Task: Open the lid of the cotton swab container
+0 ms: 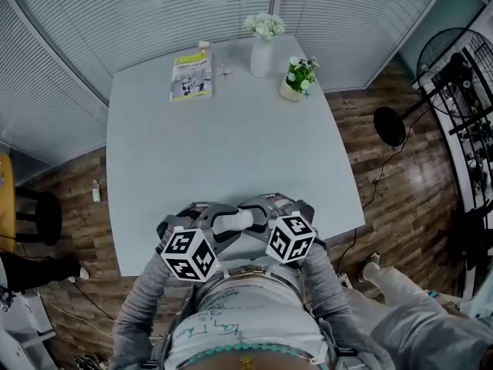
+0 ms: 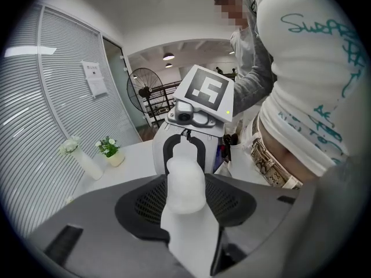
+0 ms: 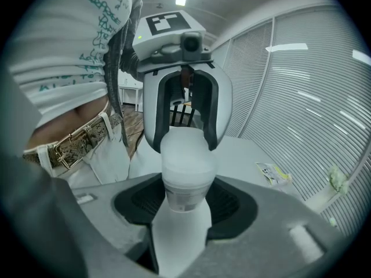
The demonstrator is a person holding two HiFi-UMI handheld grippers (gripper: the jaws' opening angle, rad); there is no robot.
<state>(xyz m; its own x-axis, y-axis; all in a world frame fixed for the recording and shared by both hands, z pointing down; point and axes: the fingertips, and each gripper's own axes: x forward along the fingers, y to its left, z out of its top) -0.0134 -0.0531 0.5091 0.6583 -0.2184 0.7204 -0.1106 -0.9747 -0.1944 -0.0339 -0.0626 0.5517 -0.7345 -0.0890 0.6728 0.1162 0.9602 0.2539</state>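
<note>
Your left hand-held gripper [image 1: 214,220] and right hand-held gripper [image 1: 260,216] face each other nose to nose just over the near edge of the table [image 1: 231,145]. Each has its jaws part-way closed and pressing on one end of the cotton swab container [image 1: 236,220]. The white tube bridges the two and appears to be held clear of the table. Its long axis runs straight from one gripper to the other, left to right across you. In the right gripper view a labelled barrel sits in that gripper's jaws. Beyond it is a slightly wider band that looks like the lid [image 3: 185,164], on the half toward your left hand-held gripper. The parting line therefore lies between your hands. I judge the pull goes along that axis, hands drawn apart, with neither one nearer.
</note>
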